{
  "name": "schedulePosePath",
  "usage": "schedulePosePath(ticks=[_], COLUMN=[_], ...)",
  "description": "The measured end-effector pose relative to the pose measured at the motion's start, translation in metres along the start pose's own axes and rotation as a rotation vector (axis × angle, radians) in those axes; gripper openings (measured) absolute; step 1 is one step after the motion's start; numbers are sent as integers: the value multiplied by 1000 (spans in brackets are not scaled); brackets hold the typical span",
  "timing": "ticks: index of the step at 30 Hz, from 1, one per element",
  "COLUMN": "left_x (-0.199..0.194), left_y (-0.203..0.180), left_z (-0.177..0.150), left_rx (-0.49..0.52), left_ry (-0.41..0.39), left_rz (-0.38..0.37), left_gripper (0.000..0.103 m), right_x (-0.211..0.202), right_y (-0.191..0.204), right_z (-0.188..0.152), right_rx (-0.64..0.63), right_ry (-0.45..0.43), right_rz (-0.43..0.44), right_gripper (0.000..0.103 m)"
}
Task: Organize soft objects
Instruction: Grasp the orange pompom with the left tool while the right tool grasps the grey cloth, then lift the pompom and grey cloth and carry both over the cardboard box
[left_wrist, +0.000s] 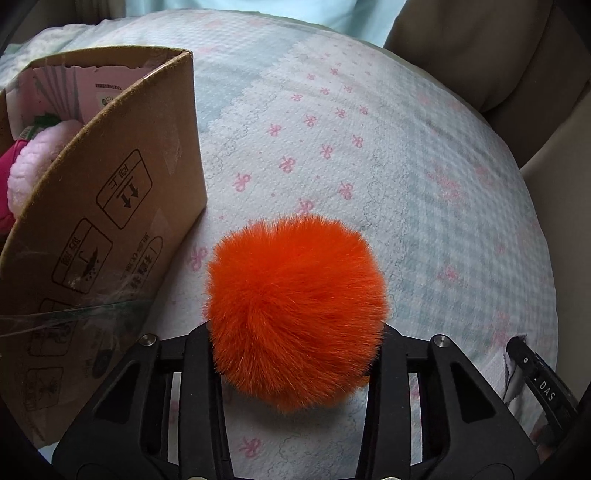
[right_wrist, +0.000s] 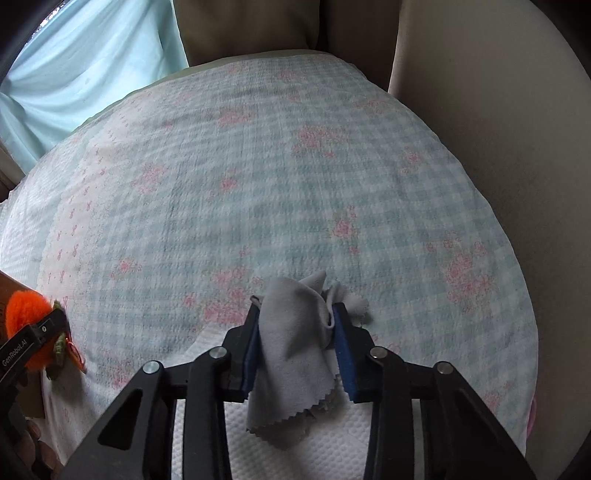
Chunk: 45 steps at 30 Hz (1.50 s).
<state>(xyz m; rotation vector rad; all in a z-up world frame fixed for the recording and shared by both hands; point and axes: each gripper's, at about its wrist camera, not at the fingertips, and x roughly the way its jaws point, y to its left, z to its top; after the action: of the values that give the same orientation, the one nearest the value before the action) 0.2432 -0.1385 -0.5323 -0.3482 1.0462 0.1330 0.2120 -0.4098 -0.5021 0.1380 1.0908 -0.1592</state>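
Note:
My left gripper (left_wrist: 295, 332) is shut on a fluffy orange pompom (left_wrist: 295, 310) and holds it just above the bed cover, right of an open cardboard box (left_wrist: 110, 206). The box holds a pale pink soft thing (left_wrist: 37, 166) and a magenta one (left_wrist: 7, 184). My right gripper (right_wrist: 297, 325) is shut on a grey cleaning cloth (right_wrist: 291, 347) with zigzag edges, which hangs down between the blue pads. The pompom (right_wrist: 26, 321) and left gripper show at the left edge of the right wrist view; the right gripper's tip (left_wrist: 535, 380) shows at the lower right of the left wrist view.
The bed cover (left_wrist: 369, 147) is white and pale blue check with pink bows. Beige cushions (left_wrist: 498, 55) stand at the back and right. A light blue curtain (right_wrist: 92, 66) hangs at the back left.

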Motion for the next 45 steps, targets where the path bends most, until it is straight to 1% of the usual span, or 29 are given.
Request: schedulePosePath(ticks=[3, 7, 14, 20, 23, 26, 32, 36, 40, 45], left_x=[-3, -12, -32, -65, -92, -127, -211, -267, -308, -343], left_y=[0, -5, -17, -24, -21, -17, -3, 17, 44, 83], left_z=[1, 3, 10, 14, 19, 28, 51, 67, 82, 100], left_rx=[14, 33, 78, 107, 109, 113, 137, 146, 144, 155], left_ry=[-3, -20, -68, -103, -133, -168, -229, -268, -295, -321], left_rz=[-15, -37, -70, -105, -127, -153, -198, -185, -162, -142], left_gripper=[30, 30, 30, 30, 30, 30, 30, 30, 30, 30], right_x=[-3, -11, -33, -71, -102, -140, -222, -273, -314, -339], right_y=[0, -1, 0, 1, 5, 12, 39, 70, 108, 160], right_z=[-1, 0, 6, 13, 16, 19, 26, 32, 34, 27], right_rx=[4, 14, 19, 30, 21, 15, -1, -34, -88, -131], right_ry=[-5, -19, -62, -104, -137, -178, -238, -265, -290, -303], right_rz=[6, 12, 26, 38, 42, 49, 82, 112, 139, 171], right_gripper=[25, 21, 20, 20, 19, 19, 19, 19, 19, 19])
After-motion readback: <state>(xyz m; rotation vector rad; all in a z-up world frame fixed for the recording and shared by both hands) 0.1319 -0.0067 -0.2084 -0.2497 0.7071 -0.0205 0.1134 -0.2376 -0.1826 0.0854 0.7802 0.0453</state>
